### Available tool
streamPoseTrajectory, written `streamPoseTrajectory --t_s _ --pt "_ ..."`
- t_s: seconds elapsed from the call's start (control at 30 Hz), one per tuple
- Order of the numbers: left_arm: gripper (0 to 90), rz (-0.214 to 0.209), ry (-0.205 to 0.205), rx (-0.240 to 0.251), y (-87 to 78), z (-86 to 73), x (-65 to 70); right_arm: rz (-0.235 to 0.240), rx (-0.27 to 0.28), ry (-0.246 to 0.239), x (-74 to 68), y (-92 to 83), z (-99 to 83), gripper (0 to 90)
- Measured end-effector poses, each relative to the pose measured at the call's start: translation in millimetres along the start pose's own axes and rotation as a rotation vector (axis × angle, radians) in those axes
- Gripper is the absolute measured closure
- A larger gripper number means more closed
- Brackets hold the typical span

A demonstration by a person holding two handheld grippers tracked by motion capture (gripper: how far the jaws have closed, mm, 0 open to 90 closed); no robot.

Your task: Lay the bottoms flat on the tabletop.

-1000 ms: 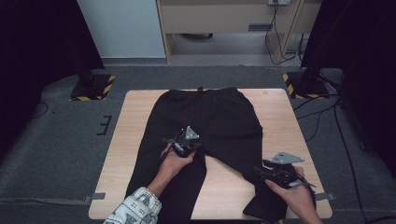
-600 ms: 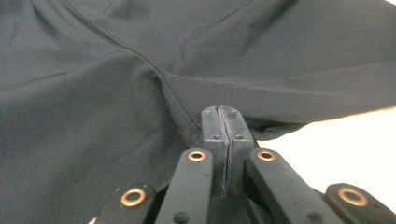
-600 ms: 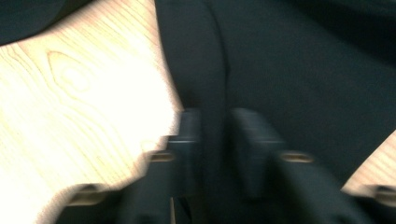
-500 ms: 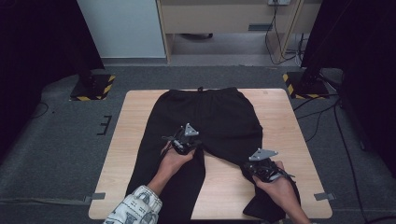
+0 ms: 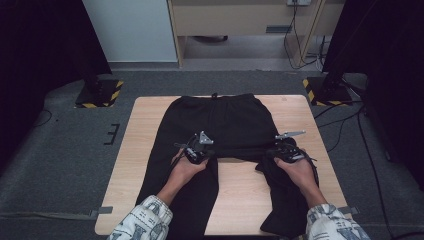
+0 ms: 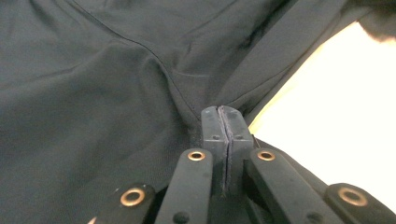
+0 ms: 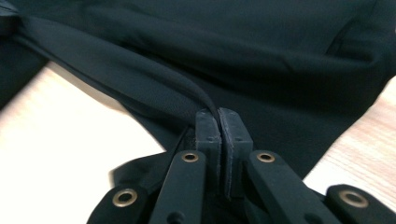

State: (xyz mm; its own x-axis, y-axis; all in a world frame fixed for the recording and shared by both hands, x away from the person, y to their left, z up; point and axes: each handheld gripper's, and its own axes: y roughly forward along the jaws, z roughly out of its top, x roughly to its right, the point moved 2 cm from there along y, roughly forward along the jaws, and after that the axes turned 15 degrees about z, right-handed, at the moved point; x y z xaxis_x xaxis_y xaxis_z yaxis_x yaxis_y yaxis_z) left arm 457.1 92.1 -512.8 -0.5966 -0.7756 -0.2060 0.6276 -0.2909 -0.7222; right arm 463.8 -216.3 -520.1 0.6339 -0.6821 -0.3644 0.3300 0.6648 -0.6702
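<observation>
I have black trousers (image 5: pixel 220 120) spread flat on the table (image 5: pixel 145 130). My left claw (image 5: pixel 196 152) pinches the crotch seam; my right claw (image 5: pixel 282 151) seems clamped on the trouser leg's edge.

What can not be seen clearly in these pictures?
- High view: hems of the black fabric trousers are cut off by the bottom edge and the sleeves.
- Left gripper view: the light wooden table is overexposed.
- Right gripper view: fabric between the right tongs is hidden.

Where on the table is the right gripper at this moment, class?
In the high view the right gripper sits right of the table's centre, shut on the black trousers' right leg, level with the left gripper at the crotch.
</observation>
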Motion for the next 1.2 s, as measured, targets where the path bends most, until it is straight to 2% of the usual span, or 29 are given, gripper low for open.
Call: streamPoseTrajectory --t_s 0.07,0.17,0.23,0.33,0.43,0.57,0.67,0.83,0.93,1.03,1.2 --pt "86.4 -0.005 -0.001 0.002 1.8 -0.2 2.5 -0.004 -0.007 0.006 3.9 5.6 -2.8 87.1" --pt "80.5 -0.012 0.008 0.044 -0.7 2.5 10.1 -0.009 -0.025 0.011 5.6 10.8 -7.0 85.3" --pt "74.1 -0.009 0.008 0.067 -3.5 6.2 16.2 -0.003 -0.016 0.024 5.7 11.3 -8.1 85.1" --pt "69.8 -0.037 0.009 0.091 -5.4 11.9 27.1 0.004 -0.014 0.041 4.9 11.3 -9.2 84.6" --pt "64.1 -0.046 0.033 0.103 -1.3 15.9 38.3 0.010 -0.020 0.037 1.5 11.7 -10.1 83.8" --pt "57.8 -0.049 0.014 0.119 9.0 18.8 48.6 0.017 -0.019 0.020 -5.3 13.4 -12.9 82.2" --pt "56.4 -0.057 0.001 0.114 15.5 18.6 54.3 0.018 -0.014 0.000 -11.4 15.0 -15.7 80.7" --pt "54.3 -0.066 0.009 0.113 18.5 16.7 64.2 0.018 0.002 -0.006 -16.8 16.5 -18.8 75.4" --pt "52.8 -0.076 0.011 0.112 19.8 15.8 69.8 0.015 0.011 -0.003 -20.0 17.5 -19.6 70.0" --pt "49.9 -0.071 0.013 0.105 23.4 15.3 73.9 0.009 0.016 -0.001 -24.7 19.0 -18.8 59.6" --pt "51.6 -0.059 0.023 0.087 28.0 14.3 76.6 0.010 0.086 -0.018 -32.9 7.7 -13.3 50.3"
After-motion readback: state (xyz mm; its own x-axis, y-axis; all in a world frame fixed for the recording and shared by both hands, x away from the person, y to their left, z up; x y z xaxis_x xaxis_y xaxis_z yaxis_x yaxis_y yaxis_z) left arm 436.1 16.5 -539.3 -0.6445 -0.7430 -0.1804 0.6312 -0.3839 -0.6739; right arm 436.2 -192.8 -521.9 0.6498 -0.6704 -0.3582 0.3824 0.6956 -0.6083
